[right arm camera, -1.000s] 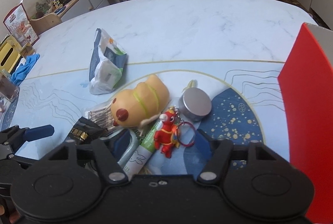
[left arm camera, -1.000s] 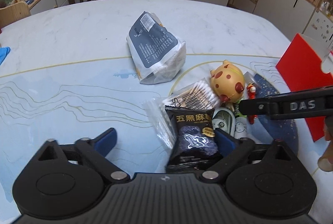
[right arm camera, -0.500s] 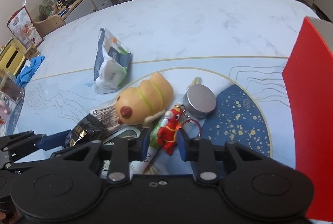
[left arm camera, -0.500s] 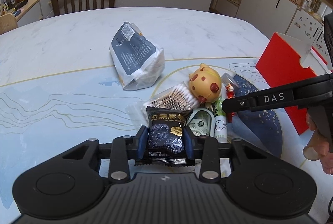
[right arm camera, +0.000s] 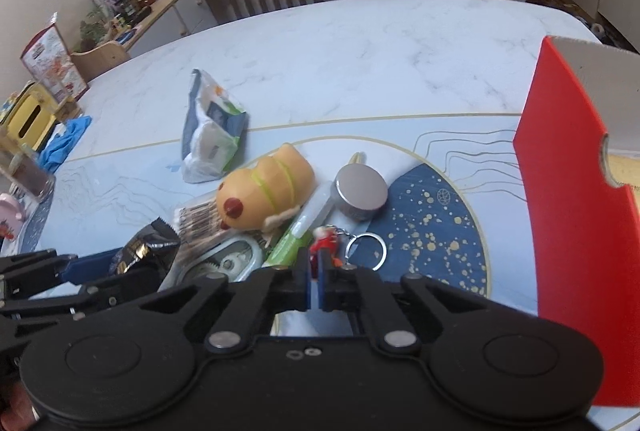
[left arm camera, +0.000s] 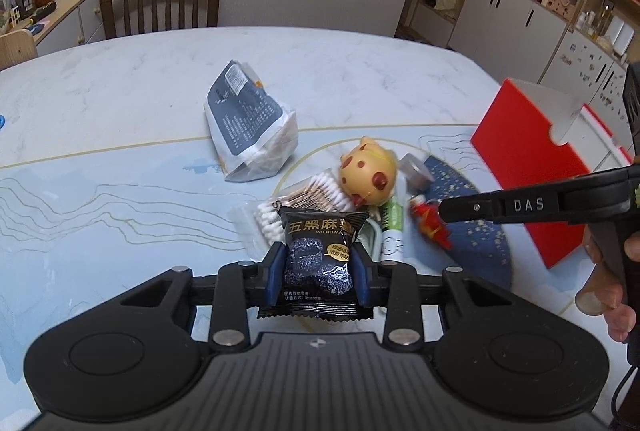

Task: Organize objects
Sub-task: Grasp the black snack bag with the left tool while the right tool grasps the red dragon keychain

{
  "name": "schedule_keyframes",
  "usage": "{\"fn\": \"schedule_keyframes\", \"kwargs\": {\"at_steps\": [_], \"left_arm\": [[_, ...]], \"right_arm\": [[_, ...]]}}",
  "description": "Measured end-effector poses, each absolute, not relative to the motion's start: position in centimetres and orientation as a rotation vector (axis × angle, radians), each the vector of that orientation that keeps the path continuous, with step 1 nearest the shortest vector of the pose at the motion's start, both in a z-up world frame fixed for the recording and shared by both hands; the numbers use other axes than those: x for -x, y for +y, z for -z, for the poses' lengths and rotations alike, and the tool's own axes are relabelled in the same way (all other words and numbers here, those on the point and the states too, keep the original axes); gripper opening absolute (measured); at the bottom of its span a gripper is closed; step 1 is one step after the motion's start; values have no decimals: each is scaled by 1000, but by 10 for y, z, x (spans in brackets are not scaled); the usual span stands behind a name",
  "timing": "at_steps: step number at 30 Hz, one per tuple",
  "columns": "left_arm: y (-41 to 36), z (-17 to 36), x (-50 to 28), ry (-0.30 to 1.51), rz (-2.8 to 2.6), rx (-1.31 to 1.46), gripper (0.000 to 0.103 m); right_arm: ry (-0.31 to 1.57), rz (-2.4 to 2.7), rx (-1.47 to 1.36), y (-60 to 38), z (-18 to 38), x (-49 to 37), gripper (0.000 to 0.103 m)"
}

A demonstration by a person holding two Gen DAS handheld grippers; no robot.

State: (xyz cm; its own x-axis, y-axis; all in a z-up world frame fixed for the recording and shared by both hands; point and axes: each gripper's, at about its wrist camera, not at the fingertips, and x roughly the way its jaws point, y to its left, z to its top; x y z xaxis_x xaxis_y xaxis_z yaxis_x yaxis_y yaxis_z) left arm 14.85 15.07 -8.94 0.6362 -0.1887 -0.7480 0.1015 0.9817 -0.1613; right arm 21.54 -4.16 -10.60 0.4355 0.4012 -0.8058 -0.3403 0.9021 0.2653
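- Two grippers engaged: left gripper (left arm camera: 318, 271) clamped on black snack packet (left arm camera: 318, 255).
- Right gripper (right arm camera: 317, 283) pinching red figurine keychain (right arm camera: 325, 243) beside red box (right arm camera: 568, 167).

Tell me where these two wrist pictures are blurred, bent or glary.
Left wrist view: the black snack packet in the left gripper is sharp, the red figurine keychain smeared; fisheye bows the table edge. Right wrist view: soft throughout, the keychain in the right gripper blurred; no strong glare.
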Motion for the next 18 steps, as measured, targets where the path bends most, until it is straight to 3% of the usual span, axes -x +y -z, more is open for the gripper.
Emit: {"fn": "schedule_keyframes", "kwargs": {"at_steps": [18], "left_arm": [[154,76,-114,855,147,152,33]], "right_arm": [[980,-567,-40,-55,75,-183,1]]}}
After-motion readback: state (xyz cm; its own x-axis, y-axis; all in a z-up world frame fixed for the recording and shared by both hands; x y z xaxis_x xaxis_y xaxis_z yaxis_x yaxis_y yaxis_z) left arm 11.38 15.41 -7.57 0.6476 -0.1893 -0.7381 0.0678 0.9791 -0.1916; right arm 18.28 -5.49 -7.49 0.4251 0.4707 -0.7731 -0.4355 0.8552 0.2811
